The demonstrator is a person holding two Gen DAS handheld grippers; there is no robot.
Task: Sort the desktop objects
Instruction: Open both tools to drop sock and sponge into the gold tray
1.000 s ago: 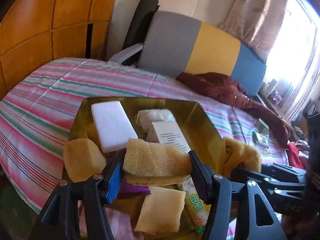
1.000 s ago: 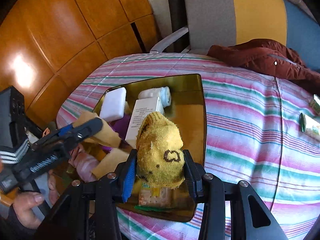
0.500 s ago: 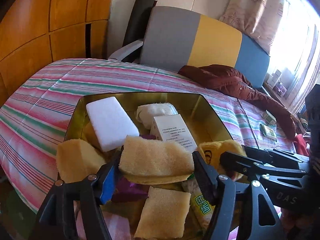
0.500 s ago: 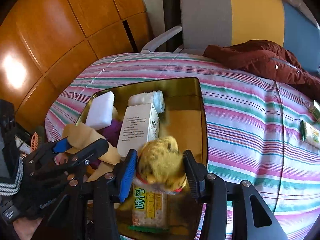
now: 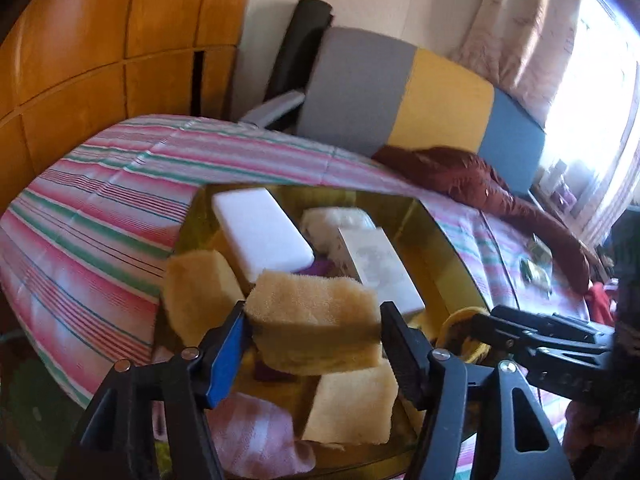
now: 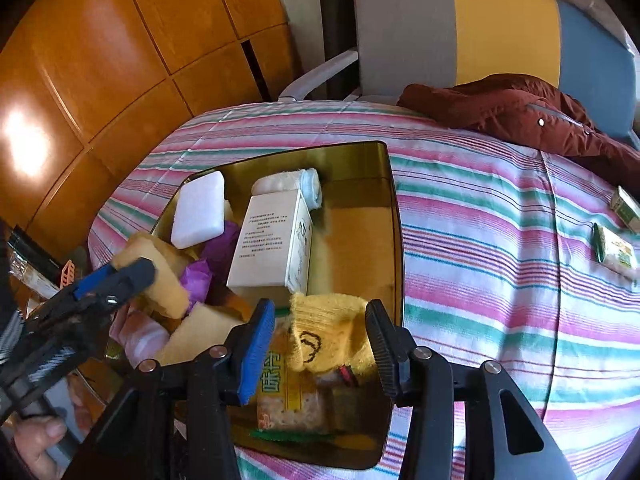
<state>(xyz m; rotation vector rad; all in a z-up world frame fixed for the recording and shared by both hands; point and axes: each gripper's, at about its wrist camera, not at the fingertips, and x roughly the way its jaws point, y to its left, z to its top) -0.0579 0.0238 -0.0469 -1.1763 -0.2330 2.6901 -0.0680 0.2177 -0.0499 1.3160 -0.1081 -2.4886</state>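
My left gripper (image 5: 314, 344) is shut on a yellow sponge (image 5: 316, 320) and holds it above the gold tray (image 5: 448, 248). It also shows in the right wrist view (image 6: 120, 276). My right gripper (image 6: 320, 346) is open; the yellow knitted cloth (image 6: 328, 332) lies loose between its fingers on a snack packet (image 6: 288, 396) in the tray (image 6: 360, 248). The tray holds a white block (image 6: 198, 210), a white box (image 6: 272, 244), a rolled white towel (image 6: 296, 180), purple wrapping (image 6: 200, 276) and more yellow sponges (image 5: 352, 408).
The tray sits on a striped cloth (image 6: 500, 260). Two small green packets (image 6: 612, 246) lie at its right. A dark red jacket (image 6: 512, 108) lies at the back by a grey, yellow and blue chair (image 6: 460, 28). Wooden panels (image 6: 100, 60) stand left.
My right gripper has lowered the yellow cloth into the tray and opened, letting it go. My left gripper still grips the sponge and has shifted slightly.
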